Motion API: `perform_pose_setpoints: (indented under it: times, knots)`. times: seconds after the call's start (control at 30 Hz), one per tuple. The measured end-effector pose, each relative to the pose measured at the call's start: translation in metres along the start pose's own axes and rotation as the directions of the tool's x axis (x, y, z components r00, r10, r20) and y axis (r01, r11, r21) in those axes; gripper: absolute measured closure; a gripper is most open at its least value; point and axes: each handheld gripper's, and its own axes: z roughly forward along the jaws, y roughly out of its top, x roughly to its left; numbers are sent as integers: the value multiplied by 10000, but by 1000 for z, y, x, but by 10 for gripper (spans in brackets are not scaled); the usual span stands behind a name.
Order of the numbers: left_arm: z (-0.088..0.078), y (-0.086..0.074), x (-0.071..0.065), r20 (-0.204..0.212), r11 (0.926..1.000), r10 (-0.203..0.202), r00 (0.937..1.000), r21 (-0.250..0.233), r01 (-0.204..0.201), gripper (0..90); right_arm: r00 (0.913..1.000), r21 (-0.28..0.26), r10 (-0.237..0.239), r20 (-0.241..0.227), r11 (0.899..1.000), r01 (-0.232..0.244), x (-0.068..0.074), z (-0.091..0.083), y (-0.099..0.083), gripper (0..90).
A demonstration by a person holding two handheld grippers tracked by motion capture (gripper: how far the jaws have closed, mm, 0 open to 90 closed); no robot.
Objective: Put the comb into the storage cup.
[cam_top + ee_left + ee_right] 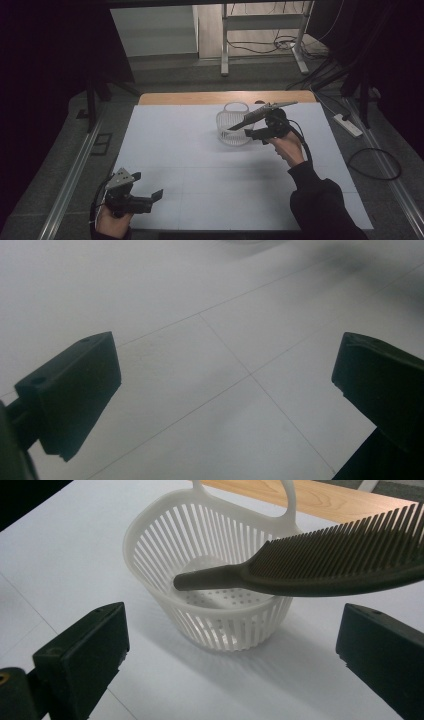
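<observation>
Table: we see a white top (200, 165) with a wooden edge (200, 97).
Floor: grey, with cables (270, 45).
Left gripper (159, 196): jaws wide apart, holding nothing.
Right gripper (248, 131): jaws apart by the white basket (210, 575); a dark comb (320, 567) hangs above it.

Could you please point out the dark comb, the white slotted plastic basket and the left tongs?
Dark plastic comb (320, 567), right gripper view, on its spine.
White slotted plastic basket (150, 555), right gripper view, on its near-left wall.
Left tongs (150, 194), high view, midway between the fingertips.

Slatted basket (210, 580) looks glossy white plastic; comb (320, 565) seems matt dark plastic.
</observation>
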Motion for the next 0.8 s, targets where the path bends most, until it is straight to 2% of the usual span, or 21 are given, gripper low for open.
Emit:
perform_pose_setpoints:
  times: [0.53,0.8]
  knots:
    - [0,0,1,-8,10000,-53,10000,-11,53,0,9999,-60,-140,35,9999,141,4,-12,-7,1]
    - [-2,-1,3,34,9999,-107,9999,-79,108,0,9990,-38,-430,121,9991,430,8,-14,-13,0]
